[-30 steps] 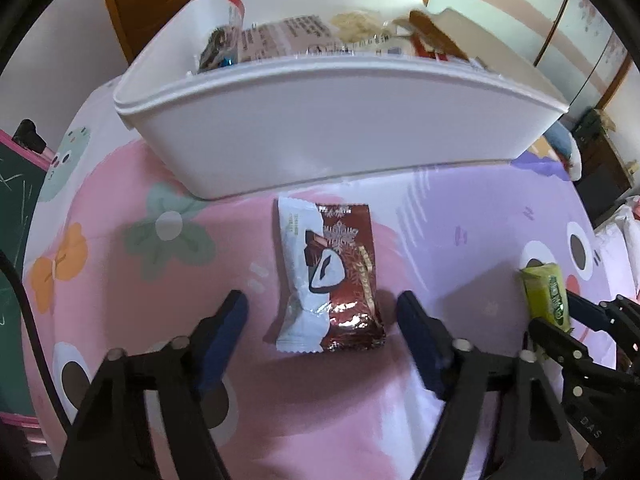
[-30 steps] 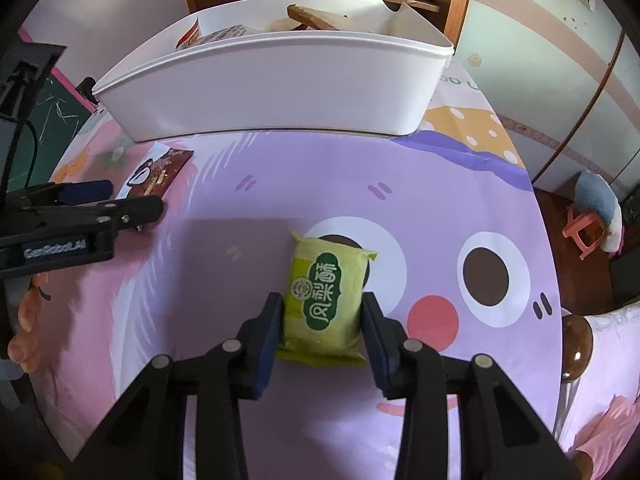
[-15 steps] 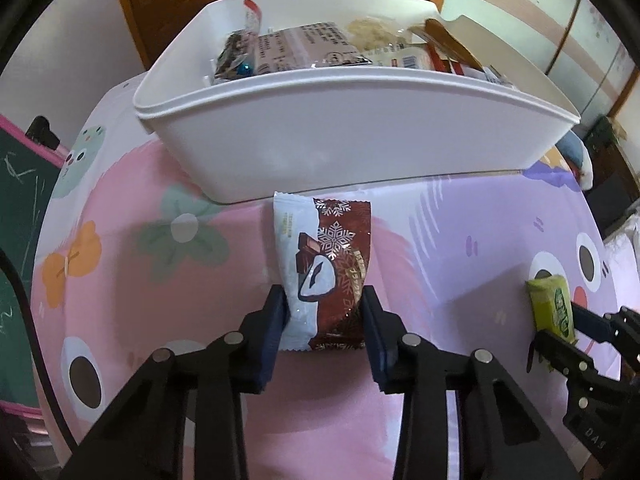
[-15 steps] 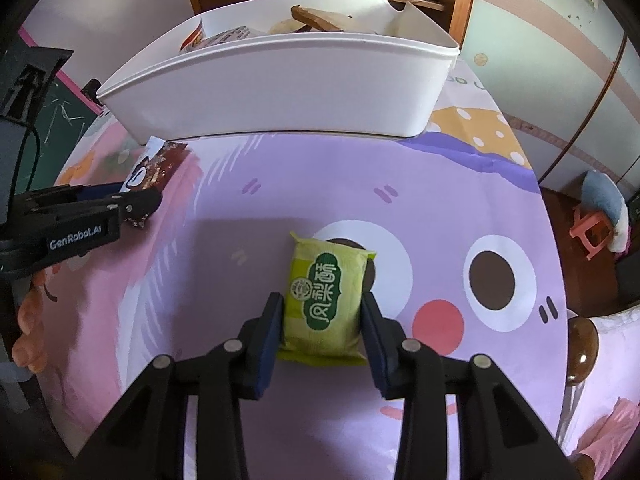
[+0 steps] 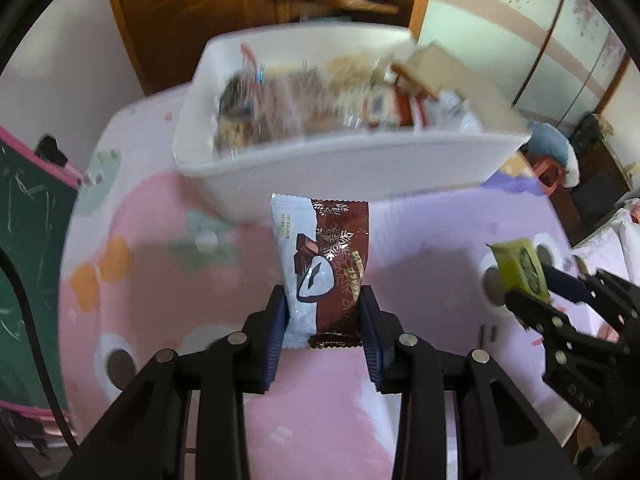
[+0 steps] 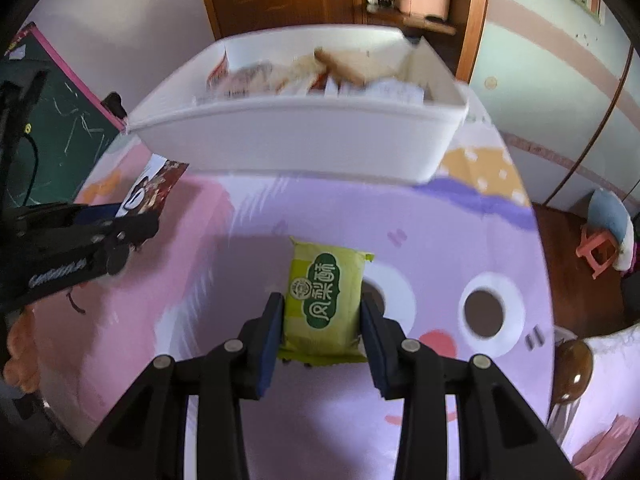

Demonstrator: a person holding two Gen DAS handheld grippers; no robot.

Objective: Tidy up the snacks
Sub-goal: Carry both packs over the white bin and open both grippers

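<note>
The brown-and-white chocolate packet (image 5: 326, 272) was clamped between the left gripper (image 5: 323, 312) fingers, raised above the pink part of the cartoon tablecloth (image 5: 160, 280), while the right gripper (image 6: 322, 320) was closed on the green pastry packet (image 6: 326, 300) over the purple part. Ahead of both stood the white bin (image 6: 304, 140), its near wall facing the grippers, holding blurred snack packets (image 5: 320, 100). A green chalkboard (image 6: 60, 128) stood to the left beyond the table edge.

A brown-and-white snowflake-patterned packet (image 5: 325, 268), a yellow-green packet (image 6: 325, 302), a white bin (image 6: 296, 144), a pink-and-purple cartoon cloth (image 6: 440, 240).
</note>
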